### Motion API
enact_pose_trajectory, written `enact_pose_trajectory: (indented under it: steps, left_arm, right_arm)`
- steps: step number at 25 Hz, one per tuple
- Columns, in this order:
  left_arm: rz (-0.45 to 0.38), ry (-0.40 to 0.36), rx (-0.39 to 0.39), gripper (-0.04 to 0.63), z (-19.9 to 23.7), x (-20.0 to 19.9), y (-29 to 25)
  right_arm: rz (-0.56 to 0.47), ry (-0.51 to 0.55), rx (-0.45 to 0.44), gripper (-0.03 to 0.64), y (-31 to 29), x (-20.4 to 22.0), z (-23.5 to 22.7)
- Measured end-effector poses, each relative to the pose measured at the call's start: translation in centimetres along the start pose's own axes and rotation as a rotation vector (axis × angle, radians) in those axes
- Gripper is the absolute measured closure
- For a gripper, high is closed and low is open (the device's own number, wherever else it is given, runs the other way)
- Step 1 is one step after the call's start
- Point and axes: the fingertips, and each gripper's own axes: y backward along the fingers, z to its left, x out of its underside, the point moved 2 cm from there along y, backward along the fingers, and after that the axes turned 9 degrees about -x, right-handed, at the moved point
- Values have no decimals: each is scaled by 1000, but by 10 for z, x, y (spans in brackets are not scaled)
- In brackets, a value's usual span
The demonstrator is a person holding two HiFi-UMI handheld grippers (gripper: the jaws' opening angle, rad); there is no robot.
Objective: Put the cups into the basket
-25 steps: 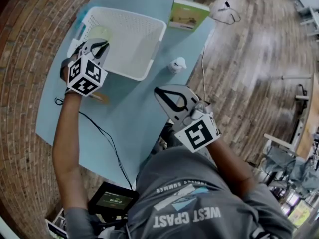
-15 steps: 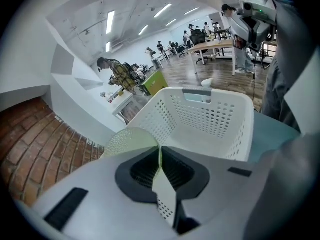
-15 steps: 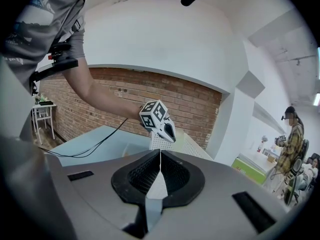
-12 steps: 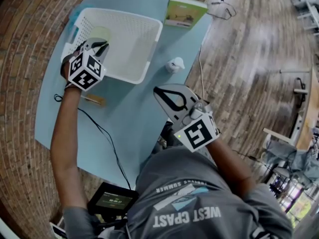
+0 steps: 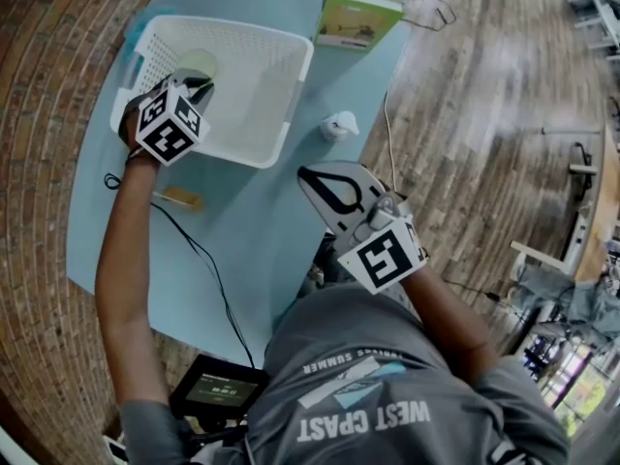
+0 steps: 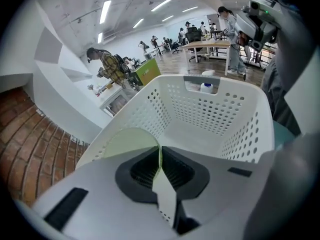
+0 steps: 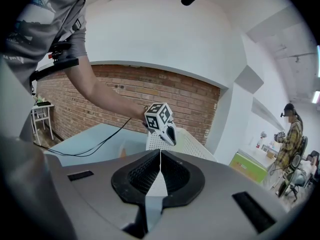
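Note:
A pale green cup [image 5: 199, 63] hangs just inside the near-left corner of the white perforated basket [image 5: 281, 95]. My left gripper [image 5: 192, 85] is shut on its rim. In the left gripper view the thin rim of the cup [image 6: 127, 139] is pinched between the dark pads of the left gripper [image 6: 160, 151], with the basket's floor [image 6: 200, 144] below. My right gripper [image 5: 308, 174] hovers over the blue table near my body, shut with nothing in it. In the right gripper view the right gripper [image 7: 160, 156] has its pads pressed together, with the left gripper's marker cube [image 7: 160, 118] ahead.
A small white object [image 5: 339, 124] lies on the blue table [image 5: 252, 221] right of the basket. A green box [image 5: 358, 19] sits at the far edge. A small brown piece [image 5: 182, 199] and a black cable [image 5: 208, 269] lie on the left. The table's right edge drops to wooden floor.
My left gripper has carried the green cup further over the basket and lower into it. My right gripper has hardly moved.

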Motion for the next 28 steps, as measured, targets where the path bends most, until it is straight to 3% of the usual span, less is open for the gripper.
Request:
enact_pose_trajectory:
  steps: [23, 28]
  left_arm:
    - [136, -42, 267, 575, -31, 12, -69]
    - [132, -56, 281, 575, -33, 9, -75]
  right_arm:
    - [26, -44, -2, 603, -17, 22, -19]
    - [34, -58, -3, 603, -20, 27, -20]
